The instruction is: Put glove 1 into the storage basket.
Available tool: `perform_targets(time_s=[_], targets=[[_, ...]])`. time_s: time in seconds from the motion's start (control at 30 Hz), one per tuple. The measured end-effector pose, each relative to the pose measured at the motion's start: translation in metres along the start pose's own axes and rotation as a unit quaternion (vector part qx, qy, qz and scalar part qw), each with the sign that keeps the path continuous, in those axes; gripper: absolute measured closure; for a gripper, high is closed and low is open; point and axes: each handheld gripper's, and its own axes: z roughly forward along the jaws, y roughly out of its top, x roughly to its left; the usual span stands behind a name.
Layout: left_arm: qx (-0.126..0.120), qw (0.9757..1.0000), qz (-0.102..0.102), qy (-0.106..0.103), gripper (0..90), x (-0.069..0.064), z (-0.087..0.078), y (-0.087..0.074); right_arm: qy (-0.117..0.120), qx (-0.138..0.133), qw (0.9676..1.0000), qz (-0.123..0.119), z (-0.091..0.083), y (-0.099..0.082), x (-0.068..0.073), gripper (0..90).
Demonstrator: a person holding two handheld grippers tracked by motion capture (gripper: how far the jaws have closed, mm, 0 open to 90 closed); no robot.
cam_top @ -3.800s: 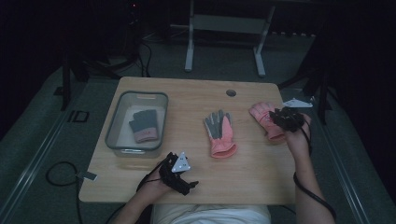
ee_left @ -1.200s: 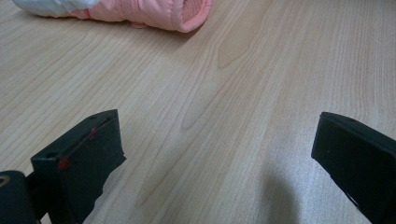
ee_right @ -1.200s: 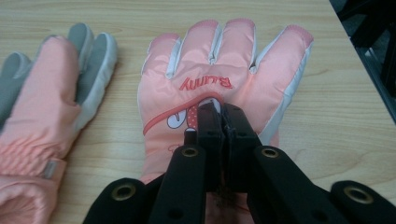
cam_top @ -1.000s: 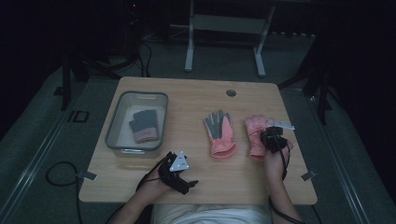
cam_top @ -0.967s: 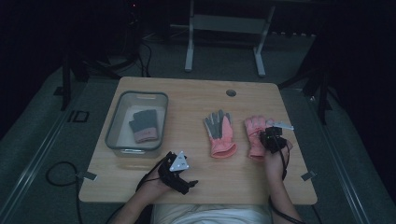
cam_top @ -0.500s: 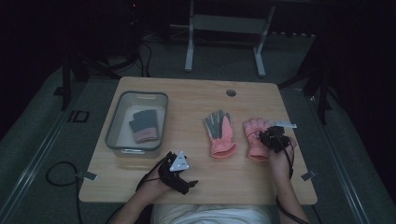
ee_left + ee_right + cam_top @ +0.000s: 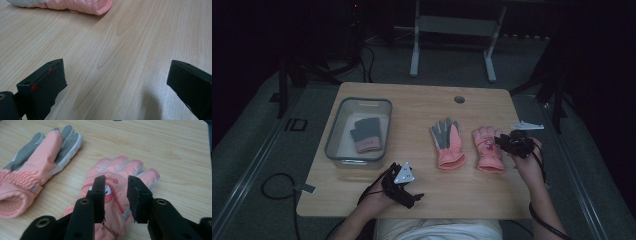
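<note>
Right gripper [image 7: 115, 192] hangs over the right glove [image 7: 117, 195] on the tabletop [image 7: 422, 185], fingers [image 7: 98, 192] a little apart; they have just been opening, nothing pinched, glove lying flat under the gap. Glove's cuff end is cut off behind the gripper body in the right gripper view. Left glove [image 7: 447, 142] lies just beside it, palm up, grey palm, apart from it. Left gripper [image 7: 404, 190] rests at the near tabletop edge, fingers [image 7: 43, 85] spread wide on bare wood, both cropped by the frame. Bin [image 7: 332, 145] at left holds a small dark glove [image 7: 366, 134]; detail dim in the high view. Room beyond is dark.
</note>
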Motion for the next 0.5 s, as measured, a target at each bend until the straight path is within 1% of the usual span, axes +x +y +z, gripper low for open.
perform_targets(time_s=[0.03,0.1,0.23,0.3,0.4,0.43,0.5], targets=[[-0.001,1.0,-0.001,0.0,1.6,0.0,0.0,0.0,0.006,0.001,1.0,-0.007,0.0,0.001,0.0,66.0],[0.0,1.0,-0.001,0.001,1.6,0.0,0.0,0.0,0.014,0.006,0.9998,-0.012,0.002,0.002,0.0,65.7],[0.0,1.0,0.0,0.0,1.6,0.0,0.0,0.0,0.021,0.022,0.9994,-0.017,0.011,0.0,0.002,62.7],[0.001,1.0,0.0,0.0,1.6,0.0,0.0,0.0,0.023,0.035,0.999,-0.017,0.018,-0.003,0.002,60.8],[0.0,1.0,0.0,0.0,1.6,0.001,0.0,0.0,0.016,0.052,0.9984,-0.014,0.027,-0.009,0.003,60.5],[0.0,1.0,0.0,0.0,1.6,0.0,0.0,0.0,0.012,0.056,0.9982,-0.017,0.03,-0.011,0.004,60.7],[0.001,1.0,0.001,0.0,1.6,0.0,0.0,0.0,-0.005,0.061,0.9977,-0.027,0.035,-0.016,0.008,63.9]])
